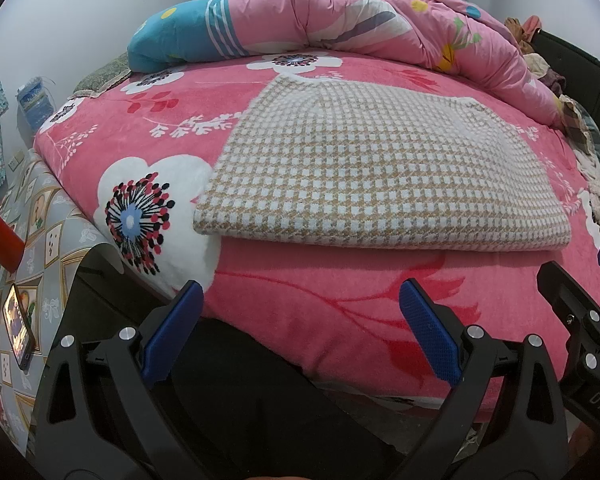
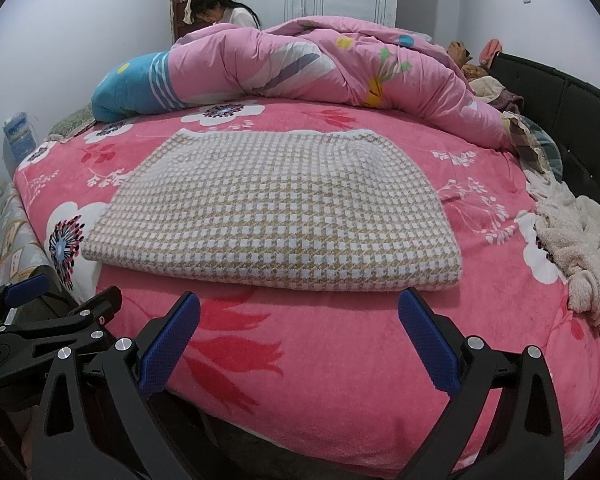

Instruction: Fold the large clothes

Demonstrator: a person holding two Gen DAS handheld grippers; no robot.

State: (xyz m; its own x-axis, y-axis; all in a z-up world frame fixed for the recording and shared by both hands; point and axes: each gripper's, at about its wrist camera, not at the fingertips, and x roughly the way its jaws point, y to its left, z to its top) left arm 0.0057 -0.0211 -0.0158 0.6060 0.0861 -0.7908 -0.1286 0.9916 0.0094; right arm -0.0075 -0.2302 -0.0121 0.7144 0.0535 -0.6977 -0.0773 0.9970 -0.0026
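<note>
Both grippers, left (image 1: 300, 332) and right (image 2: 300, 336), hung with jaws spread and empty before the folded checked garment (image 2: 272, 216), lying crosswise on the bed (image 2: 340, 360), nearer the right.

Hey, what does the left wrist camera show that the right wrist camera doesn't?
Only the left wrist view shows a phone lit up on the patterned cloth beside the bed, and a red object at the left edge.

Only the right wrist view shows the fluffy cream blanket clearly, heaped at the bed's right edge, and more of the black headboard.

Both show the folded checked garment flat on the pink floral bedspread, the pink quilt bunched behind, and the left gripper and right gripper open and empty.
</note>
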